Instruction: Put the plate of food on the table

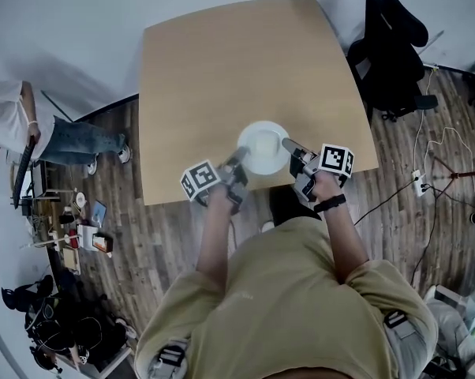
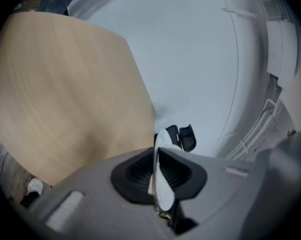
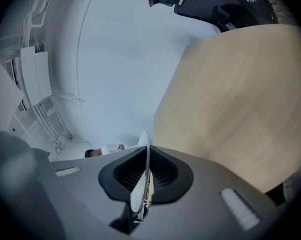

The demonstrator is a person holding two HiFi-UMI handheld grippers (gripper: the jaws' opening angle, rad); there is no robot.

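A white round plate (image 1: 263, 147) is held level over the near edge of the light wooden table (image 1: 245, 69); its inside looks pale and I cannot make out any food. My left gripper (image 1: 239, 161) is shut on the plate's near-left rim and my right gripper (image 1: 291, 146) is shut on its right rim. In the left gripper view the plate rim (image 2: 161, 184) shows edge-on, pinched between the dark pads (image 2: 135, 176). The right gripper view likewise shows the thin white rim (image 3: 140, 181) clamped between its pads (image 3: 165, 176), with the tabletop (image 3: 240, 104) beyond.
A black office chair (image 1: 391, 46) stands off the table's far right corner. Cables and a power strip (image 1: 419, 181) lie on the wood floor at the right. A person (image 1: 32, 129) stands at the left, near floor clutter (image 1: 84, 235).
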